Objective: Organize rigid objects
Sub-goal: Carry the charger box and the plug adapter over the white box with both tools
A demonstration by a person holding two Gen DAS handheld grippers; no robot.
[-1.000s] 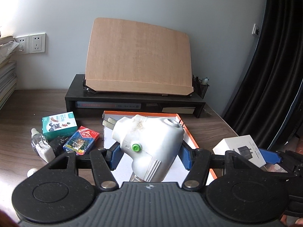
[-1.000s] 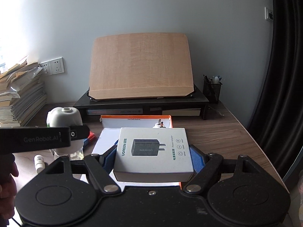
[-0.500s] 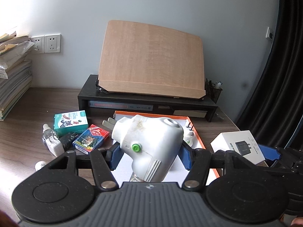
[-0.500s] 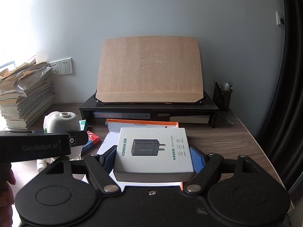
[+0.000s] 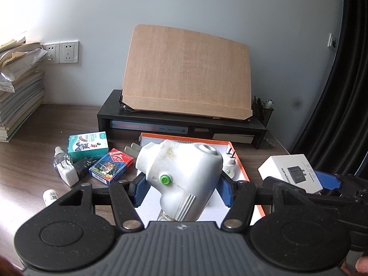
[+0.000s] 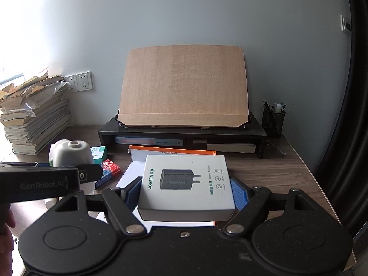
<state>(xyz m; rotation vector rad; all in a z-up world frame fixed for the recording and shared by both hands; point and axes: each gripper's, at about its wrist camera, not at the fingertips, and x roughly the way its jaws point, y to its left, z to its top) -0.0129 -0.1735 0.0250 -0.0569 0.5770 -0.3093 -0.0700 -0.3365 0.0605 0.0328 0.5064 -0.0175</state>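
My left gripper is shut on a white plug-in device with a green button and holds it above the orange-rimmed white box tray. A smaller white plug lies in that tray. My right gripper is shut on a white UGREEN power adapter box, held above the tray. The box also shows at the right in the left wrist view. The white device also shows at the left in the right wrist view.
On the wooden desk left of the tray lie a green box, a card pack, a white charger, a small bottle and a small white vial. A black riser with a wooden board stands behind. Paper stacks are at left, a pen cup at right.
Both grippers have risen and drawn back from the desk with their objects still held; the desk and riser look smaller and lower in both views.
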